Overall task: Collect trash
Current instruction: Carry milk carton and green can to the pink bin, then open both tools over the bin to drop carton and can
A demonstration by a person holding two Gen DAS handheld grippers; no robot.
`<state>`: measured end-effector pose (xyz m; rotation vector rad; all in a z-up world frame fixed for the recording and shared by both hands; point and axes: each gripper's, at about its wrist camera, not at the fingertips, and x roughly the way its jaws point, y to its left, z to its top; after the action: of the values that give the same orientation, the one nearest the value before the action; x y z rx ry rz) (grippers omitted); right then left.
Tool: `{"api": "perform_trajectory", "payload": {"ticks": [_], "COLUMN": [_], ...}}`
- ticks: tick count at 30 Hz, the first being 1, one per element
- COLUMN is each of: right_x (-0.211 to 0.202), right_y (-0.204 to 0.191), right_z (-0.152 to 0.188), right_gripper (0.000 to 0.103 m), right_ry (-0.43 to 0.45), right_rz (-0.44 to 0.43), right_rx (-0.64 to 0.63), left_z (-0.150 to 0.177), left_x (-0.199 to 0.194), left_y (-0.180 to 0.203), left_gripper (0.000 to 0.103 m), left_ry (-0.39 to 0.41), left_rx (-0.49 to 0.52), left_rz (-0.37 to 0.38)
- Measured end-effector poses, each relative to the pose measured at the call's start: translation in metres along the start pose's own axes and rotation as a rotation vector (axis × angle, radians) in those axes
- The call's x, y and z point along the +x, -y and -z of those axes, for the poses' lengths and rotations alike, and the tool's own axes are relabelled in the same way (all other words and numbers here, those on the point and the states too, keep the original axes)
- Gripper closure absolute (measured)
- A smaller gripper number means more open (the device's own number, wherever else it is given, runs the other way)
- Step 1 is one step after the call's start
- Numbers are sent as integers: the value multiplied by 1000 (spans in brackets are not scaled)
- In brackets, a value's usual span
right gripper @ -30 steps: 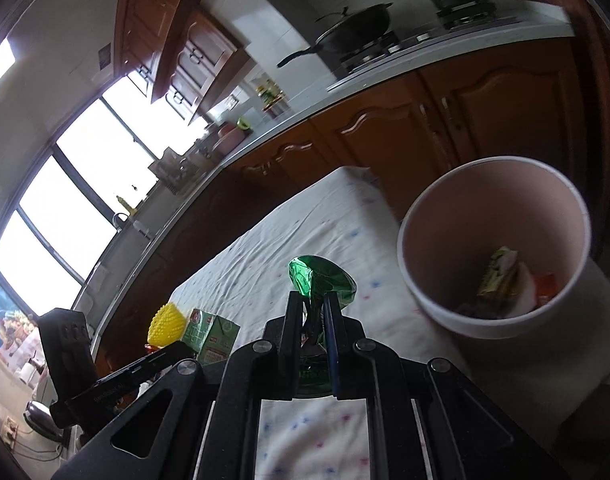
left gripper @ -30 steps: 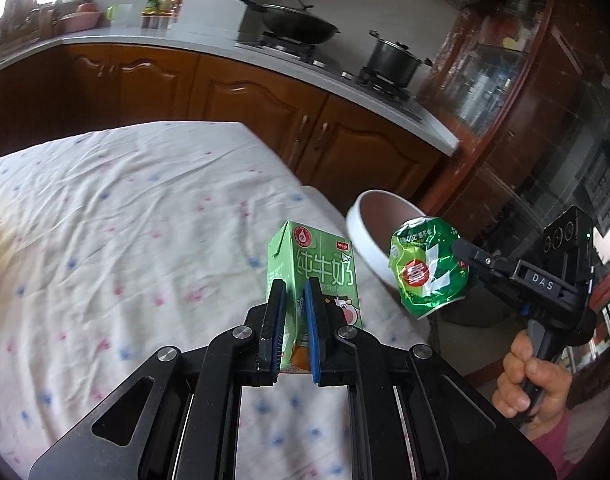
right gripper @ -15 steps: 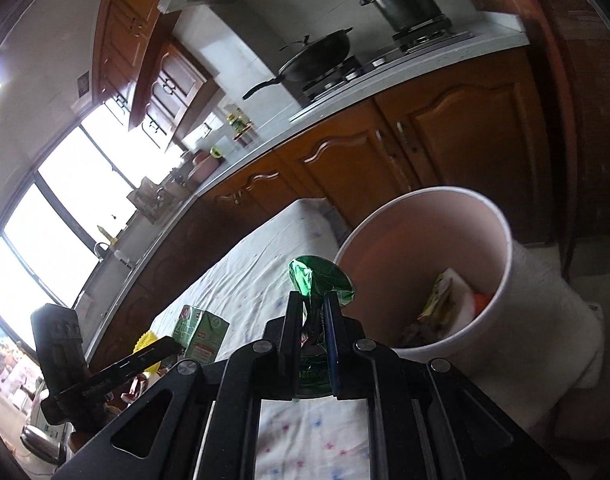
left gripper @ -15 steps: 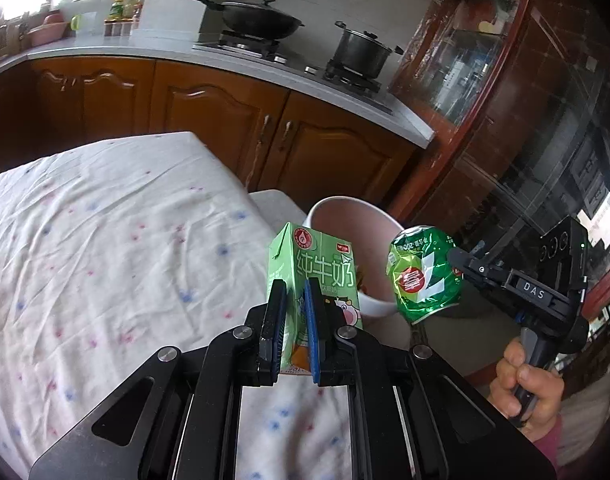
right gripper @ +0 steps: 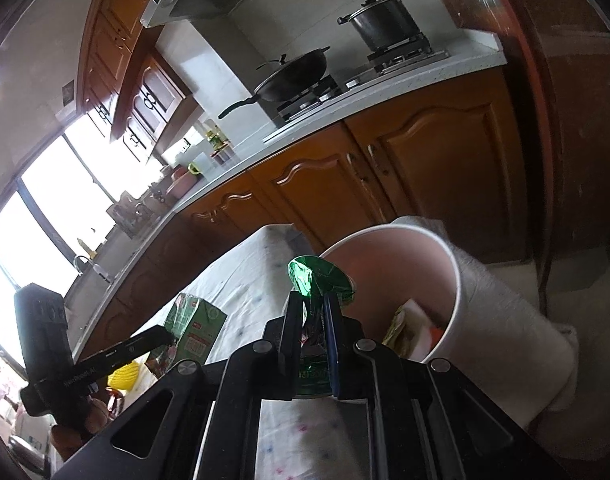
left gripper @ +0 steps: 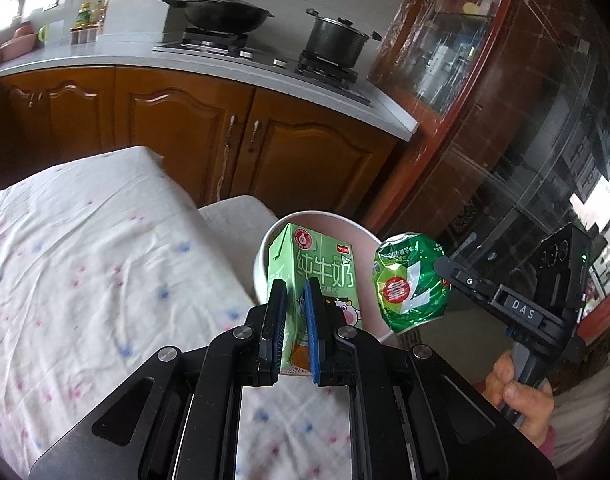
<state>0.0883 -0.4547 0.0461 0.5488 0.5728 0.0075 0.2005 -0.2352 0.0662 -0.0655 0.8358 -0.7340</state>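
Observation:
My left gripper [left gripper: 293,300] is shut on a green milk carton [left gripper: 323,270], held upright in front of the round pink-white bin [left gripper: 261,264]. To its right my right gripper [left gripper: 445,270] holds a crushed green cup [left gripper: 409,284] over the bin's right rim. In the right wrist view the right gripper [right gripper: 313,312] is shut on that crushed green cup [right gripper: 317,276] beside the bin [right gripper: 455,280], which has wrappers inside. The milk carton [right gripper: 195,330] and the left gripper [right gripper: 165,336] show at the lower left there.
The table under a white dotted cloth [left gripper: 85,260] fills the left. A yellow ball [right gripper: 125,374] lies on it. Wooden cabinets [left gripper: 225,132], a counter with a wok [left gripper: 225,10] and a pot [left gripper: 339,42], and a glass cabinet [left gripper: 485,100] stand behind the bin.
Both grippers have travelled from over the table toward the bin with their loads. The carton now stands in front of the bin's opening, and the bin looks closer in the right wrist view.

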Motion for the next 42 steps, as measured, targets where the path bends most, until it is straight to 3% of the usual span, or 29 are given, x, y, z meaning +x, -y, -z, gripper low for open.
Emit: {"api": "perform_trajectory", "payload": {"ticks": [17, 31, 35, 37, 38, 40, 42], "right_x": [34, 51, 55, 53, 52, 47, 43], "right_y": [32, 46, 53, 55, 55, 56, 56], "right_z": [-17, -13, -12, -12, -13, -13, -13], "right_gripper": [93, 92, 87, 82, 73, 64, 64], "right_ry": [-46, -105, -124, -118, -115, -101, -92], "right_rz": [87, 116, 104, 104, 101, 93, 94], "right_rx": [-6, 6, 41, 52, 56, 63, 65], "left_z": [-20, -17, -17, -15, -14, -13, -12], "left_x": [100, 130, 135, 136, 135, 134, 130], "left_y": [34, 37, 37, 35, 33, 34, 34], "left_gripper": [95, 94, 92, 75, 69, 69, 69], "left_ry": [-149, -203, -225, -234, -228, -220, -214], "left_rx": [70, 85, 82, 65, 60, 58, 54], "left_rz": [-46, -77, -100, -95, -97, -102, -92]}}
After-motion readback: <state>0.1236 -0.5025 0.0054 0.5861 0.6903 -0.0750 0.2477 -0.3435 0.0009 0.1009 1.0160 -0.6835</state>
